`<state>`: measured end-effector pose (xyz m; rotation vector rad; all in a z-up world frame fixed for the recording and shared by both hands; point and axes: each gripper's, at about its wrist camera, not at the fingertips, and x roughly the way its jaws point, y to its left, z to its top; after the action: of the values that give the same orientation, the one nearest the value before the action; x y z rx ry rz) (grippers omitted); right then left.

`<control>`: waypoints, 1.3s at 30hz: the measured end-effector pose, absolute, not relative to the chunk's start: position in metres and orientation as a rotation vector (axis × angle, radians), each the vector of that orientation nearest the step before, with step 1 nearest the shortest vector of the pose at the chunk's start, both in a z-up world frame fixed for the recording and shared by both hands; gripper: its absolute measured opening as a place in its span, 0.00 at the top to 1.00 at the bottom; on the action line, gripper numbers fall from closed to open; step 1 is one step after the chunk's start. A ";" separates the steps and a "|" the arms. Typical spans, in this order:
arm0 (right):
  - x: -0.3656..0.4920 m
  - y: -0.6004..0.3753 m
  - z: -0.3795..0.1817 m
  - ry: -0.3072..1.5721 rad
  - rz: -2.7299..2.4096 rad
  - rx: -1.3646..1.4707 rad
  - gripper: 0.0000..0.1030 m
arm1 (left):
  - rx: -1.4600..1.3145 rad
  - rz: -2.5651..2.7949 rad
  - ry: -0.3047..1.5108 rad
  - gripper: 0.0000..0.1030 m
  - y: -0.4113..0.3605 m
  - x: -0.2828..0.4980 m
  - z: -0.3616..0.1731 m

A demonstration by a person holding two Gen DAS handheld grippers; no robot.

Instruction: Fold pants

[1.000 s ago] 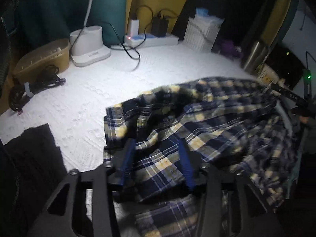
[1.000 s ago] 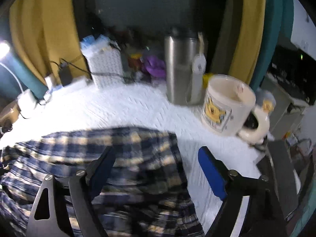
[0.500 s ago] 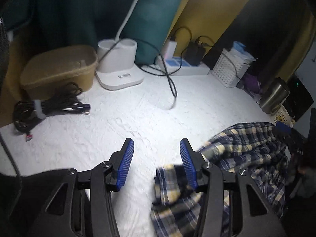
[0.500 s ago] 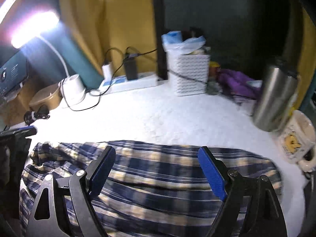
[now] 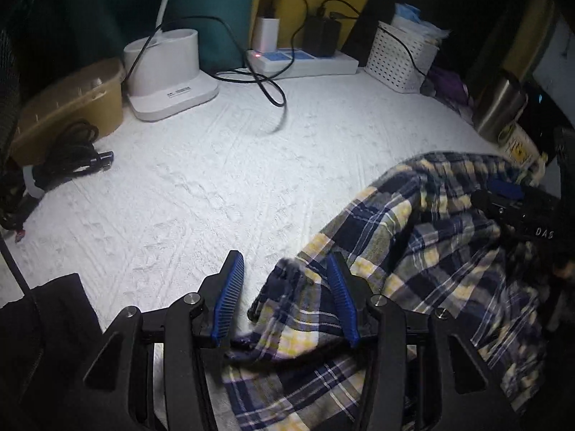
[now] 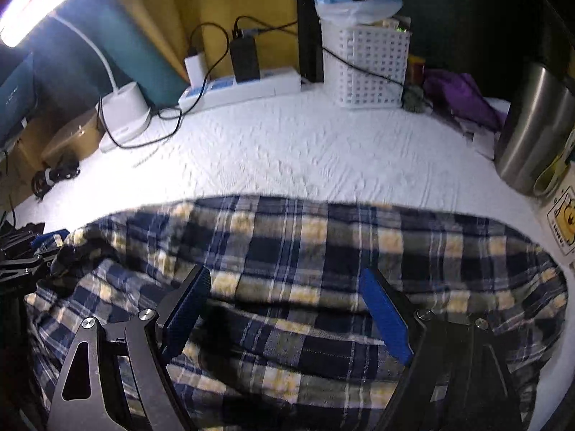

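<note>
The pants are navy, white and yellow plaid. They lie bunched on the white textured cloth at the right of the left wrist view. They fill the lower half of the right wrist view. My left gripper is open, with a corner of the pants lying between and under its blue pads. My right gripper is open above the middle of the pants and holds nothing. It also shows at the right edge of the left wrist view.
At the back stand a white lamp base, a power strip with chargers and cables, and a white basket. A steel tumbler and a mug stand right. A tan box, a cable coil and dark cloth lie left.
Both grippers have swung across the table. The left one left the middle of the pants and now sits at their left corner. The right one moved from the pants' right edge to their middle.
</note>
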<state>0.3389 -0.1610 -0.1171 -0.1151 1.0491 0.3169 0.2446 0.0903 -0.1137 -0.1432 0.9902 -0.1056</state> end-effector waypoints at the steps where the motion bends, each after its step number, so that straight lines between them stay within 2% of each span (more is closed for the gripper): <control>1: 0.337 -0.161 -0.119 1.058 0.317 -0.120 0.16 | -0.135 -0.107 0.985 0.55 0.089 0.244 -0.114; 3: 0.334 -0.162 -0.121 1.064 0.318 -0.119 0.16 | -0.117 -0.127 0.973 0.81 0.085 0.242 -0.114; 5: 0.332 -0.164 -0.122 1.066 0.317 -0.113 0.16 | -0.100 -0.144 0.958 0.94 0.081 0.237 -0.113; 16: 0.330 -0.169 -0.118 1.062 0.308 -0.095 0.16 | 0.040 -0.007 0.637 0.96 0.094 0.239 -0.062; 20: 0.332 -0.173 -0.123 1.066 0.285 -0.078 0.16 | 0.083 0.049 0.663 0.93 0.103 0.271 -0.081; 22: 0.334 -0.176 -0.124 1.064 0.271 -0.058 0.16 | 0.067 0.069 0.734 0.75 0.113 0.285 -0.094; 23: 0.334 -0.179 -0.125 1.063 0.264 -0.051 0.16 | 0.054 0.080 0.766 0.53 0.118 0.289 -0.098; 24: 0.334 -0.181 -0.124 1.061 0.257 -0.047 0.16 | 0.035 0.078 0.789 0.41 0.121 0.288 -0.099; 31: 0.335 -0.192 -0.116 0.972 0.219 -0.054 0.16 | -0.110 0.000 0.888 0.35 0.131 0.261 -0.093; 37: 0.353 -0.190 -0.135 1.022 0.189 -0.081 0.16 | -0.038 0.029 0.972 0.36 0.120 0.256 -0.121; 38: 0.353 -0.190 -0.135 1.020 0.183 -0.086 0.16 | -0.028 0.026 0.956 0.39 0.120 0.253 -0.121; 39: 0.353 -0.190 -0.135 1.022 0.178 -0.085 0.16 | -0.020 0.024 0.955 0.50 0.120 0.252 -0.120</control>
<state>0.3534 -0.1904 -0.1351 -0.0852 1.0217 0.1778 0.2517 0.1201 -0.1200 -0.0202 0.9547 0.0244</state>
